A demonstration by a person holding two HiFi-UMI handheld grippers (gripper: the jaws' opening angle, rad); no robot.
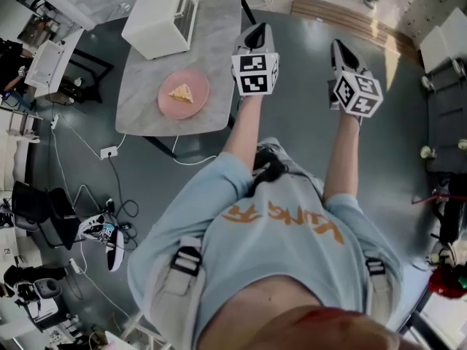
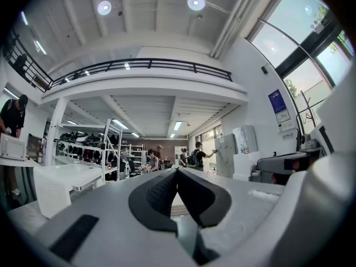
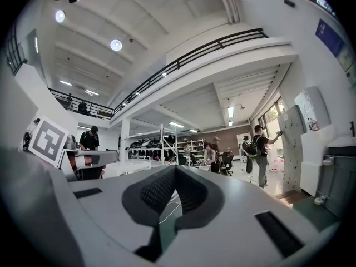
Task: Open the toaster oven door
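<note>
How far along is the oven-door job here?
Done: nothing; the oven looks shut. In hand: left hand-held gripper and right hand-held gripper are shut, empty, over the floor beside the table, short of the oven. Left: reach the oven and pull it open.

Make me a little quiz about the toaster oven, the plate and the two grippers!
1. True or false: the toaster oven and the pink plate stand on the same table.
2. What lies on the plate? A) a yellow wedge of food B) a spoon C) a cup
3. Fill in: the fingers of the left gripper and the right gripper are both ____.
Key: 1 true; 2 A; 3 shut.
</note>
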